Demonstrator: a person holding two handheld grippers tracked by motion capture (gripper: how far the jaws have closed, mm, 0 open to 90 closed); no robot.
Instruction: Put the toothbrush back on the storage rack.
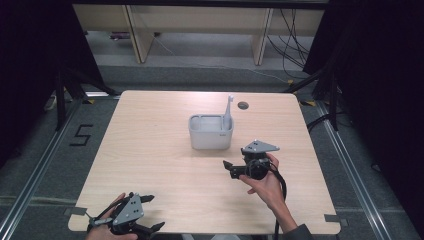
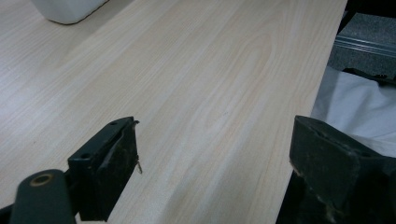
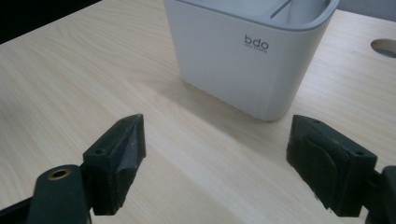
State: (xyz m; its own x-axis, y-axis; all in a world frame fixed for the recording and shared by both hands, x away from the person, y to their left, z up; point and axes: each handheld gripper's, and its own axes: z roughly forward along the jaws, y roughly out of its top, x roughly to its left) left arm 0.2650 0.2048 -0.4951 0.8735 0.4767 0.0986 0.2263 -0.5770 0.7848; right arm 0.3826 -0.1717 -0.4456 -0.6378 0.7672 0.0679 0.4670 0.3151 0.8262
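- A pale wood-grain square worktop (image 1: 165, 165) carries one thing: a light grey rounded-rectangular plastic holder (image 1: 210, 132), standing upright a little beyond the middle.
- Inside the holder a white slim toothbrush-like stick (image 1: 228, 112) stands at the right end, leaning slightly and rising above the rim. An inner divider shows (what else lies inside cannot be told).
- The right gripper (image 1: 234, 169), held in a hand (image 1: 265, 185), hovers just in front of the holder's right corner, pointing leftward across the worktop in the high view.
- In the right gripper view its two black fingers (image 3: 119, 158) stand wide apart and grasp nothing; the holder (image 3: 243, 56), printed "bdo", sits near ahead between them.
- The left gripper (image 1: 150, 212) is at the near left edge of the worktop, well apart from the holder, fingers (image 2: 109, 163) spread wide and empty over bare wood.
- Judged step: the right gripper is at the approach stage, nothing yet gripped.
- The next move likely calls for lifting and aiming at the stick's exposed top, or squaring up to the holder's wall, then closing gently so the holder does not tip.
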